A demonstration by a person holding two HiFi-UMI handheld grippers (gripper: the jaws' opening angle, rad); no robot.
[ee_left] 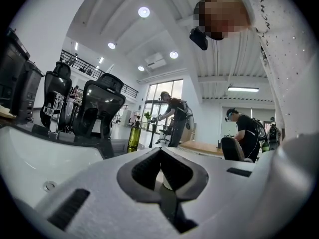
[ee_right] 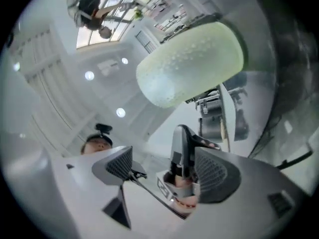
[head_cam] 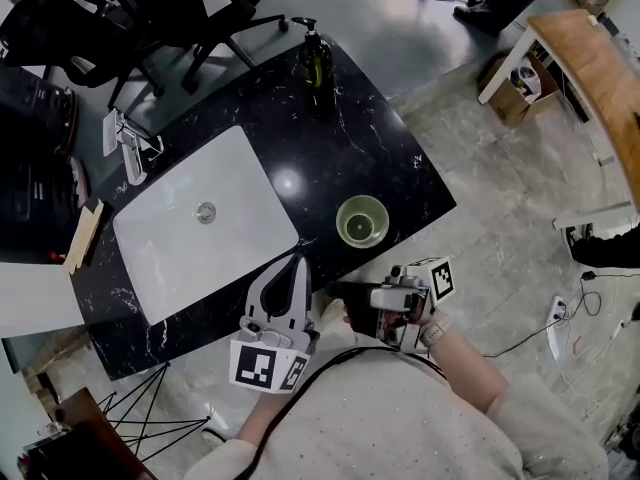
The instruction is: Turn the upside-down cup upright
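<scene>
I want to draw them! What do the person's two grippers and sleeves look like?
The left gripper and right gripper are pale grey with dark claw pads. Each carries a white cube with black square patterns. A black cable crosses the cream, sparkly sweater.

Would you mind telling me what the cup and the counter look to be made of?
Cup: probably plastic, pale green, frosted and translucent; its wall looks pebbled and lets light through in the right gripper view. Counter: polished black stone or a stone-look surface; white veins and a bright reflection show.
</scene>
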